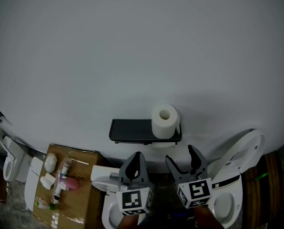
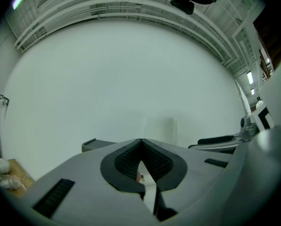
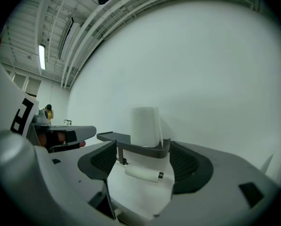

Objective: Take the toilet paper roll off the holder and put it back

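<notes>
- The toilet paper roll (image 1: 165, 120) is seen standing upright on the right end of the dark wall holder (image 1: 132, 130), above a thin white spindle (image 3: 141, 173) that carries nothing.
- The right tongs (image 1: 181, 155) are spread wide and empty. They are lined up just short of the roll, and nothing is touched.
- The left tongs (image 1: 136, 155) are pressed together on nothing and are held below the holder.
- The step in hand is judged to be the reach for the roll, which is not yet gripped.
- Next, the right tongs would need to be carried forward and up around the roll's sides. They should then be closed gently, since soft paper is easily crushed.
</notes>
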The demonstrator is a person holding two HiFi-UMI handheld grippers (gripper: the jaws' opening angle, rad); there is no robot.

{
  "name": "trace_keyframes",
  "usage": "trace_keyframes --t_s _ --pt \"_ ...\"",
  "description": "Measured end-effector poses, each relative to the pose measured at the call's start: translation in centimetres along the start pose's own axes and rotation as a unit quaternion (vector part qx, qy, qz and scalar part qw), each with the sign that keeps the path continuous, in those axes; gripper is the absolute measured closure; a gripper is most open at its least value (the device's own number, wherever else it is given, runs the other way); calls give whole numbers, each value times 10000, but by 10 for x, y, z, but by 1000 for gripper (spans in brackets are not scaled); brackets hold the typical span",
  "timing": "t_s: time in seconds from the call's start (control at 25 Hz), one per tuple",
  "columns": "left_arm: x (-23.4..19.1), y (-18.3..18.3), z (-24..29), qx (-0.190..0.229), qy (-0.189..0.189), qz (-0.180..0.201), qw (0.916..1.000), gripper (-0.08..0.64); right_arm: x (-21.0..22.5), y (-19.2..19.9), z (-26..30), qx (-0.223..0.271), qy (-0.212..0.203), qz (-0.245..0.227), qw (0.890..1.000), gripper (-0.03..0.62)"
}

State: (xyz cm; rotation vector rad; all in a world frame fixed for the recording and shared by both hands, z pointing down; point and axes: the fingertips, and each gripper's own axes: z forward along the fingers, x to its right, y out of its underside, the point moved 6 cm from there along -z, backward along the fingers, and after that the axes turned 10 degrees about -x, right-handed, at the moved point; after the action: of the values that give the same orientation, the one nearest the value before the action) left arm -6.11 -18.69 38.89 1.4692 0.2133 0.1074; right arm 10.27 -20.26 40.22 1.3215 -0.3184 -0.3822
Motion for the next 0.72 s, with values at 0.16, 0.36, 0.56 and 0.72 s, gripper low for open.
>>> trace_keyframes --t_s 0.16,0.36,0.56,0.72 --pt "1 0 0 -10 6 33 10000 548 0 -1 -1 34 -1 -43 10000 242" --pt "5 -2 -1 10 44 19 10000 548 -2 -1 -1 -1 -77 -118 9999 244" --pt "7 -2 -1 -16 74 50 10000 548 -6 -1 0 -41 -201 -147 9997 249" --pt "8 -2 -1 -16 103 59 9999 548 -3 -3 -6 159 -48 -44 9999 414"
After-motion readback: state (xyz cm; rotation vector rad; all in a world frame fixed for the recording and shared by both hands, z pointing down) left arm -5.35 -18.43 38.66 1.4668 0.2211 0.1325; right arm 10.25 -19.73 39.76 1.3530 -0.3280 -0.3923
